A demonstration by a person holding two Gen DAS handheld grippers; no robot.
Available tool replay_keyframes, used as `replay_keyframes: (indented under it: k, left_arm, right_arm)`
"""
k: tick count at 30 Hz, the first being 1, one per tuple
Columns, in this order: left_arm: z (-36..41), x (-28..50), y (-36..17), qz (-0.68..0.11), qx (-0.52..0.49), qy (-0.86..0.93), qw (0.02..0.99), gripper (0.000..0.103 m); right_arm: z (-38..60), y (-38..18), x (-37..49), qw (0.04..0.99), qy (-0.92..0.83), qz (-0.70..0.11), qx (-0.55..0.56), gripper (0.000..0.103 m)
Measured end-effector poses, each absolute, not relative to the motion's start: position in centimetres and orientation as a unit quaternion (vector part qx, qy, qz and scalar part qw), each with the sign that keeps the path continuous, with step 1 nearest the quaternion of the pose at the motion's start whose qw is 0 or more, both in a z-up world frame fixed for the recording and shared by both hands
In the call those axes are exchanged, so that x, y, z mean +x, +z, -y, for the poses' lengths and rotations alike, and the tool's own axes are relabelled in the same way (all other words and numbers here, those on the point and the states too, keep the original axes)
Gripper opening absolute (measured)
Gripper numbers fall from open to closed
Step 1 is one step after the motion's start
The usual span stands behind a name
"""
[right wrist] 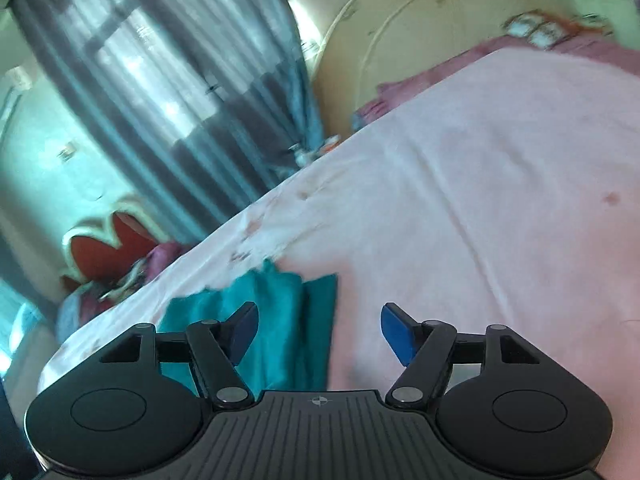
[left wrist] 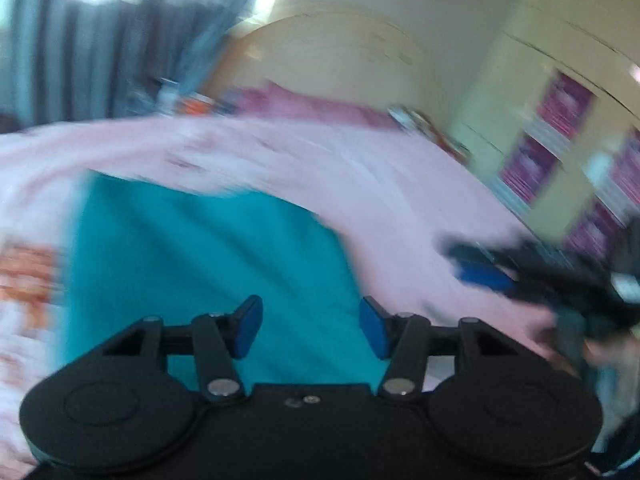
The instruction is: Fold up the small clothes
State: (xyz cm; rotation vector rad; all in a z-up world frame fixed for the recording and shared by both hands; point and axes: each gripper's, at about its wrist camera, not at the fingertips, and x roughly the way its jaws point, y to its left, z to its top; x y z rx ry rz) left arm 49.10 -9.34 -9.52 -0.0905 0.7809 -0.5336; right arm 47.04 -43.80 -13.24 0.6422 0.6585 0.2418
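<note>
on the bed (right wrist: pixel 480 160) the teal cloth (left wrist: pixel 208 264) lay flat; we judged one fold done, more remaining. left gripper (left wrist: pixel 311 328) and right gripper (right wrist: pixel 318 334) stood apart, empty.

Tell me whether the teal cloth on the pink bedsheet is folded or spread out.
Cannot tell for sure: the teal cloth lies flat with straight edges on the pink bedsheet, layers hidden.

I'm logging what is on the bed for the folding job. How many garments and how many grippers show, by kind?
Teal fabric garment, lying on the pink bedsheet: 1
Black two-finger grippers with blue pads: 2, the left gripper and the right gripper, both open and empty
Total: 3
</note>
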Motion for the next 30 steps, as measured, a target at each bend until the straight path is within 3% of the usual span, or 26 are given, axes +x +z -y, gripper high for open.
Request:
replay_keyframes:
  k: [3,6,11,18,19,20,26,30]
  left_arm:
    - [4.4,51.7,-10.6,-0.377,-0.031,-0.185,0.907,0.047]
    - [1.7,53.6,-12.7,-0.402,-0.036,-0.162,0.901,0.038]
    - [0.2,54.0,-15.8,-0.440,-0.043,-0.160,0.883,0.039]
    - [0.3,54.5,-15.3,-0.427,-0.034,-0.170,0.887,0.039]
    - [0.4,54.5,-15.2,-0.424,-0.026,-0.172,0.888,0.039]
    - [0.5,54.5,-15.3,-0.422,-0.020,-0.174,0.890,0.039]
    - [1.4,54.0,-13.8,-0.391,-0.044,-0.226,0.891,0.039]
    - [3.7,55.0,-15.9,-0.427,0.013,-0.212,0.879,0.041]
  right_arm:
    - [40.6,-13.7,49.1,0.883,0.165,-0.353,0.263,0.036]
    - [38.5,-15.0,50.4,0.867,0.175,-0.400,0.239,0.035]
    - [37.1,-16.5,50.0,0.858,0.167,-0.429,0.227,0.035]
    - [34.6,-17.0,51.5,0.874,0.154,-0.429,0.169,0.034]
    - [34.0,-17.0,51.6,0.879,0.149,-0.426,0.153,0.030]
    - [33.7,-16.9,51.7,0.881,0.149,-0.425,0.143,0.008]
    - [34.2,-13.9,49.2,0.912,0.125,-0.378,0.100,0.007]
    - [35.0,-17.0,50.9,0.888,0.120,-0.429,0.111,0.008]
